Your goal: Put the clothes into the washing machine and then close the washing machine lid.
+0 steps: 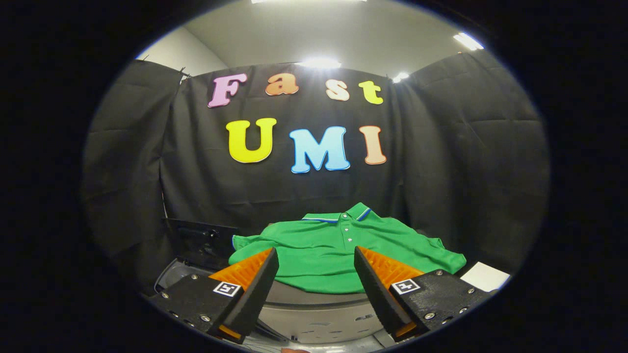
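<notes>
A green polo shirt (333, 247) with a striped collar lies spread flat on a raised surface just ahead of and beyond the fingers. My gripper (316, 267) is open, its two fingers wide apart with nothing between them, hovering a little short of the shirt's near hem. Below the fingers a grey rounded body with a curved rim (319, 306) shows, apparently the washing machine. A dark raised panel (203, 242), which looks like the machine's lid, stands upright to the left of the shirt.
Black cloth walls close the booth behind and on both sides. A white sheet or card (485, 276) lies to the right of the shirt, beyond the right finger.
</notes>
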{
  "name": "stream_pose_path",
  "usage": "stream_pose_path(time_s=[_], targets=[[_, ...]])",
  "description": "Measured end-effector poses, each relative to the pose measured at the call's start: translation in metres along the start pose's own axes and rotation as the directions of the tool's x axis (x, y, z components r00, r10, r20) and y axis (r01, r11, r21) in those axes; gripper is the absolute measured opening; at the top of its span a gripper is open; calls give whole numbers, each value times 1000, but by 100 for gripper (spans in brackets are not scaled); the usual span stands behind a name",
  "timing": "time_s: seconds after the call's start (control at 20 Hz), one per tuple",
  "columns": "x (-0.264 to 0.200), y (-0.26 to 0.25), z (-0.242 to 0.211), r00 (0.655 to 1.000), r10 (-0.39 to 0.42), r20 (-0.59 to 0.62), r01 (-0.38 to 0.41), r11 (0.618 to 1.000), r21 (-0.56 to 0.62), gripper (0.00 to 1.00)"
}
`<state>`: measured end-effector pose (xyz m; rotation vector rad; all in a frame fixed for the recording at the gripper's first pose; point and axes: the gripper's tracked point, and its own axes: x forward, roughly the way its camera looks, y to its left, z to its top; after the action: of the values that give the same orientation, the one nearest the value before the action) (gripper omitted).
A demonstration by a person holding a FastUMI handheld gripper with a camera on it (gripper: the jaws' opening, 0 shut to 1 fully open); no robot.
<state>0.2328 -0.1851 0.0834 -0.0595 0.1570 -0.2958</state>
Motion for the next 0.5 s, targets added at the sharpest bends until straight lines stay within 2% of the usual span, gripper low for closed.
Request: stream_pose_path(time_s=[0.2, 0.5], targets=[[56, -21, -15, 992, -14, -123, 9, 999, -40, 96], [107, -27, -37, 970, 25, -241, -26, 1000, -1, 96]])
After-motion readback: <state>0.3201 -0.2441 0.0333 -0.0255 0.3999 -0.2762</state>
